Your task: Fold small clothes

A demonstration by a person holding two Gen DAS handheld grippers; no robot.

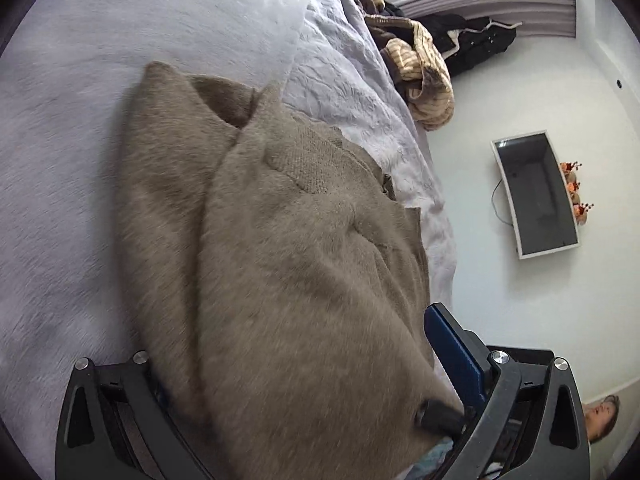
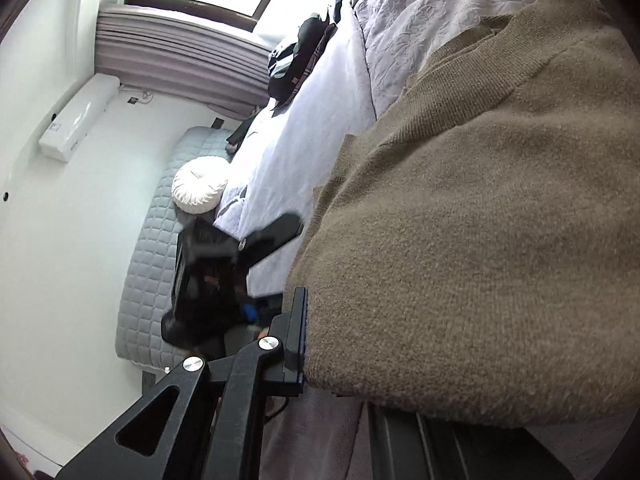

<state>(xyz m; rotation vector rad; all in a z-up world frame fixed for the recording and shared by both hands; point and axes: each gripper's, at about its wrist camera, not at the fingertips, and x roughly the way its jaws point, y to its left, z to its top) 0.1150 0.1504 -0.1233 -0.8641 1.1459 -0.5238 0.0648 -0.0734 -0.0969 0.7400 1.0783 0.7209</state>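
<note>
Both grippers are angling downward, the right gripper (image 2: 316, 344) clamping tight on cloth, the left gripper (image 1: 304, 392) straddling cloth between its wide-set fingers.

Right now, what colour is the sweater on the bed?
Plain taupe-brown knit sweater, no pattern; the weave shows best in the right wrist view.

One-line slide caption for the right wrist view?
Right gripper shut on a tan knit sweater beside the white bed cover.

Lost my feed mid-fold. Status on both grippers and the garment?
Right gripper shut on the fuzzy taupe knit sweater. Left gripper straddling sweater, grip unclear. Sweater half-folded on the pale lavender bedspread. Nothing in the way.
</note>
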